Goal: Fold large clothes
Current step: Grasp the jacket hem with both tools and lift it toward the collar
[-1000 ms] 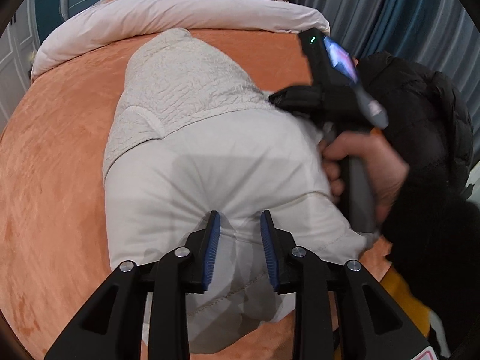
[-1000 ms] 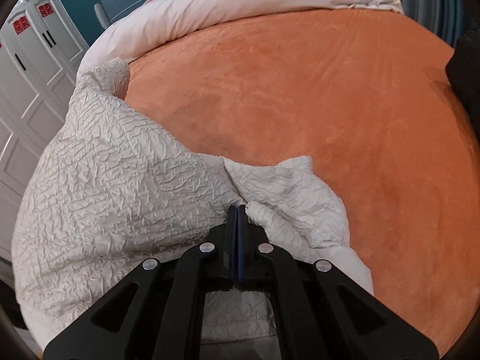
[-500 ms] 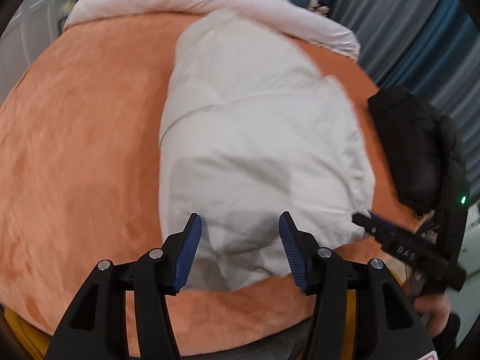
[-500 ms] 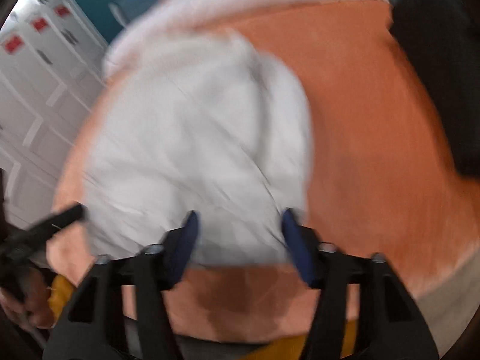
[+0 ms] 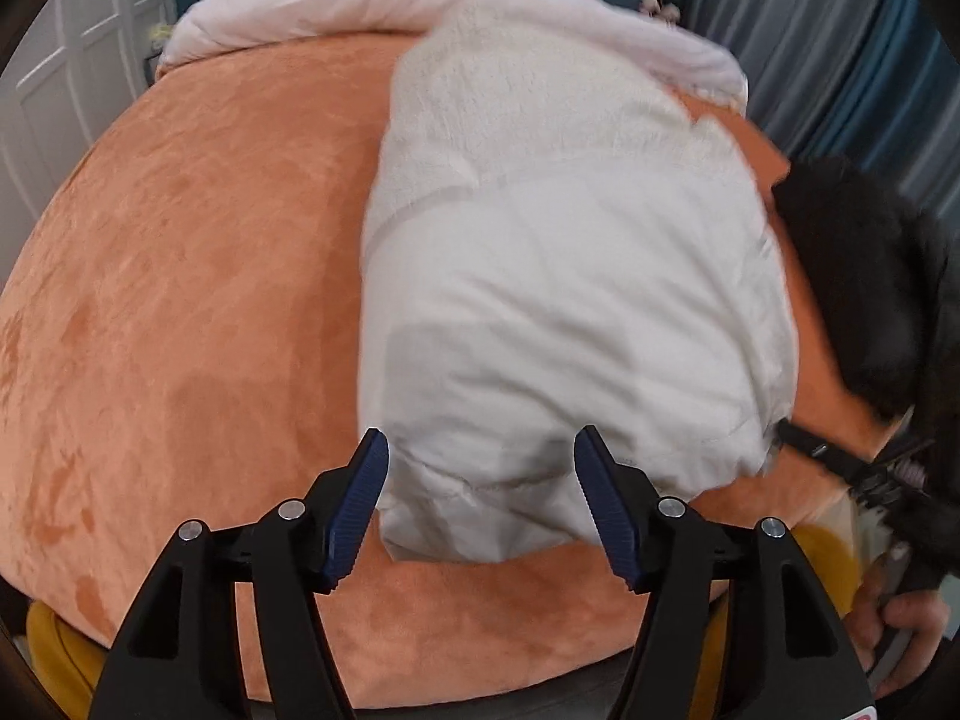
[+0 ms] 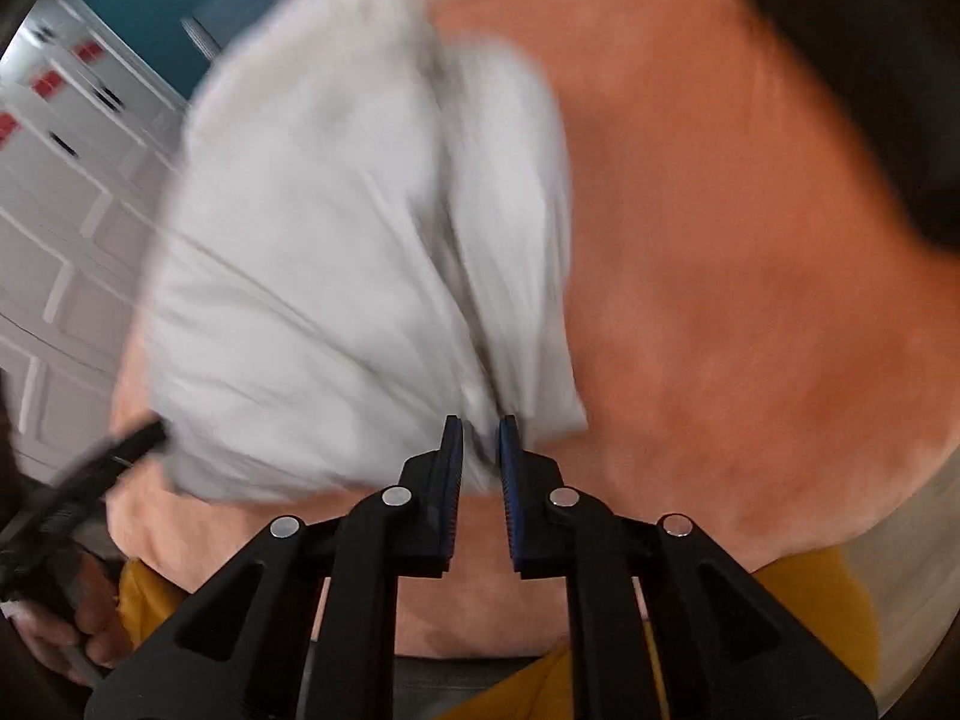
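One white garment (image 5: pixel 564 300) lay folded on the orange bed (image 5: pixel 180 312), filling the centre of both views. The left gripper (image 5: pixel 480 456) had just been opening; its jaws stood spread, framing the garment's near edge at lower centre, pads clear. The right gripper (image 6: pixel 480 438) had just been closing, nearly pressed together; blur hid whether it pinched cloth. One black coat (image 5: pixel 864 276) lay at right.
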`<state>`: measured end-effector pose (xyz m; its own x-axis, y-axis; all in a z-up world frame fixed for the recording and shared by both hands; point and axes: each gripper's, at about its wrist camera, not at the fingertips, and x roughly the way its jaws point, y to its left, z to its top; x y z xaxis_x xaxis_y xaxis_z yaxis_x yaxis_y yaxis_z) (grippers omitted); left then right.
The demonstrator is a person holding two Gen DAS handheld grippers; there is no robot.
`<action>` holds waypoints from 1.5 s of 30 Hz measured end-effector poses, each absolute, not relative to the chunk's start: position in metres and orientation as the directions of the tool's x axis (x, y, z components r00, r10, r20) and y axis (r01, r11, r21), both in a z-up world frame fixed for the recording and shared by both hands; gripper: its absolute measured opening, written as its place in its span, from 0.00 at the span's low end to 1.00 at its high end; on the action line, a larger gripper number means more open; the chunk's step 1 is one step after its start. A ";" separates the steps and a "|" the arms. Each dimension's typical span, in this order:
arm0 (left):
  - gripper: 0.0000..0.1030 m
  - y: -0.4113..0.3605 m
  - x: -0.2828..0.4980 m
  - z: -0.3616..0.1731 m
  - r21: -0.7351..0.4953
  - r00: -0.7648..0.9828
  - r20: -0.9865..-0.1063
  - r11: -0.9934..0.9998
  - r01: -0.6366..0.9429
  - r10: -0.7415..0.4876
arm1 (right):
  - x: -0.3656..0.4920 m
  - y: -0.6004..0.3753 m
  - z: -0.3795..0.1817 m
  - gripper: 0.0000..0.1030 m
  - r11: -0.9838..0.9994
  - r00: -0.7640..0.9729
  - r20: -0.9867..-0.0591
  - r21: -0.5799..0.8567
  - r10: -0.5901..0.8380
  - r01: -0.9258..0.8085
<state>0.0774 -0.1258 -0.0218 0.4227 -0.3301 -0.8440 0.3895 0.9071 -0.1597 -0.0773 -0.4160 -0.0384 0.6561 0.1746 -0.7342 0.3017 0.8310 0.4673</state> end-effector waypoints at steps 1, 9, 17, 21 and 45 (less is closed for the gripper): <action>0.61 -0.126 0.079 -0.013 -0.169 0.442 -0.828 0.906 0.389 -0.345 | -0.071 -0.421 -0.024 0.16 0.827 0.682 -0.710 0.482 0.176 0.288; 0.61 -0.164 0.111 0.021 -0.149 0.505 -0.783 0.898 0.414 -0.363 | 0.030 -0.430 0.028 0.26 0.885 0.747 -0.653 0.414 0.125 0.214; 0.61 -0.199 0.136 0.006 -0.114 0.483 -0.806 0.891 0.440 -0.342 | 0.089 -0.445 -0.035 0.19 0.900 0.638 -0.767 0.321 0.065 0.294; 0.63 -0.203 0.134 0.000 -0.068 0.499 -0.803 0.882 0.467 -0.326 | 0.071 -0.476 -0.061 0.37 0.784 0.667 -0.725 0.511 0.173 0.353; 0.83 -0.265 0.208 -0.036 -0.018 0.601 -0.736 0.896 0.444 -0.312 | 0.105 -0.483 -0.111 0.25 0.764 0.735 -0.657 0.558 0.168 0.325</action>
